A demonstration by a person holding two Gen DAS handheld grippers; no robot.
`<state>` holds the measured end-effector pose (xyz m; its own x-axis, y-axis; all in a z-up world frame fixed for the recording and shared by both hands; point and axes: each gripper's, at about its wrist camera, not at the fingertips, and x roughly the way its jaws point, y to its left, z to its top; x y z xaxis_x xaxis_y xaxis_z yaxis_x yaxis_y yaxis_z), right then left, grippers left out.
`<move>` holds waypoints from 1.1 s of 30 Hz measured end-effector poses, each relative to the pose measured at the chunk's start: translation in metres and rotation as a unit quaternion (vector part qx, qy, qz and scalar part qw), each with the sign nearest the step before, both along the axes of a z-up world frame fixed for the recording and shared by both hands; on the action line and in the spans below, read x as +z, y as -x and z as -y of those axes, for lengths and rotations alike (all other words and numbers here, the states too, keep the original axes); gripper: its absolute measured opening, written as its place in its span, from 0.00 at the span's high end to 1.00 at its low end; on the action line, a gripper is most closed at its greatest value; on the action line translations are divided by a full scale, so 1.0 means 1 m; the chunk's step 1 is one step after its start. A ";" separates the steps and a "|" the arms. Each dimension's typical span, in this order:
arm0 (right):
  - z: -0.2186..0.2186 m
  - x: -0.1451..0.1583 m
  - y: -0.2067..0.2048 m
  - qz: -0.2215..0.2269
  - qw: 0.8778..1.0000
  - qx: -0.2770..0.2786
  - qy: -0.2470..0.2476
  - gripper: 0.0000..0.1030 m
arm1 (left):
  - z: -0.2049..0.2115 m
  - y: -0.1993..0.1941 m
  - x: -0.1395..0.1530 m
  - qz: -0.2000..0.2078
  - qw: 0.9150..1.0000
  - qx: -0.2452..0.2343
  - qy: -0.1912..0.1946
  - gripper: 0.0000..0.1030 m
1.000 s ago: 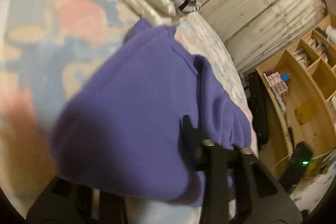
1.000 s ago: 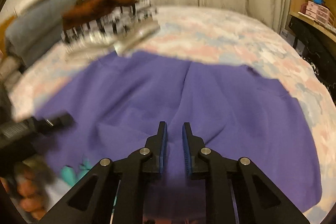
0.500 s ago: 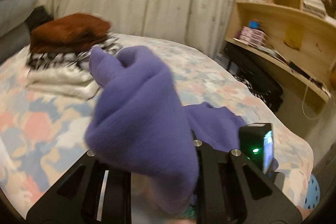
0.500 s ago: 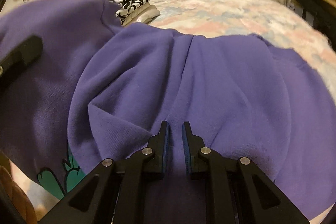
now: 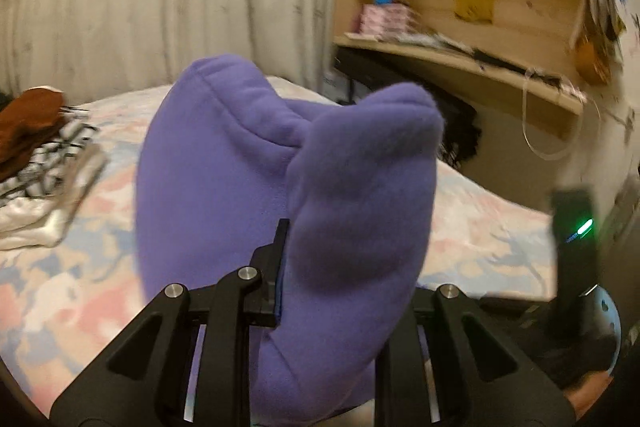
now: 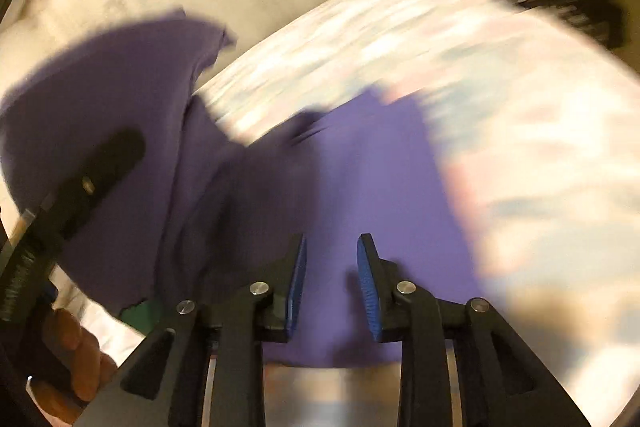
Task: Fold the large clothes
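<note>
I am clamping the purple garment (image 5: pixel 288 195) in my left gripper (image 5: pixel 316 267), a bunched fold bulging ahead of its fingers. My right gripper (image 6: pixel 331 283) has just been opening, nothing pinched, cloth lying beneath its fingertips; I should regrasp the far edge squarely before folding.

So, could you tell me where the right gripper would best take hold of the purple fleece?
Probably its near edge, where the purple fleece lies flat on the bed just ahead of the right gripper. Come in low from the near side. The jaws have just been opening, nothing pinched between them; the left gripper holds the other part up.
</note>
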<state>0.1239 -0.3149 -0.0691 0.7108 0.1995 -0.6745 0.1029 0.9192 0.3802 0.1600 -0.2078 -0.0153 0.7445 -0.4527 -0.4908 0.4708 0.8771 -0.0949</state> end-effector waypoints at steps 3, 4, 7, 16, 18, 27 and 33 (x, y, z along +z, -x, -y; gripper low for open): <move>0.043 0.002 0.014 0.010 0.999 -0.051 0.001 0.74 | 0.049 -0.004 -0.027 -0.024 0.999 -0.028 -0.033 0.84; 0.053 0.001 0.017 0.010 0.998 -0.061 0.000 0.74 | 0.063 -0.007 -0.039 -0.035 0.998 -0.033 -0.051 0.84; 0.073 -0.007 0.024 0.003 0.996 -0.086 -0.003 0.74 | 0.100 -0.012 -0.081 -0.072 0.990 -0.036 -0.114 0.84; 0.081 -0.024 0.025 -0.004 0.997 -0.078 -0.024 0.74 | 0.113 -0.003 -0.079 -0.079 0.988 -0.078 -0.110 0.44; 0.080 -0.022 0.028 0.001 0.997 -0.077 -0.021 0.74 | 0.103 -0.005 -0.071 -0.093 0.988 -0.089 -0.089 0.39; 0.073 0.017 0.038 0.029 0.998 -0.051 0.004 0.63 | 0.045 -0.003 -0.013 -0.164 0.979 -0.108 -0.053 0.38; 0.058 0.055 0.014 0.033 0.999 0.029 -0.014 0.55 | -0.015 -0.021 0.014 -0.183 0.977 -0.061 -0.086 0.38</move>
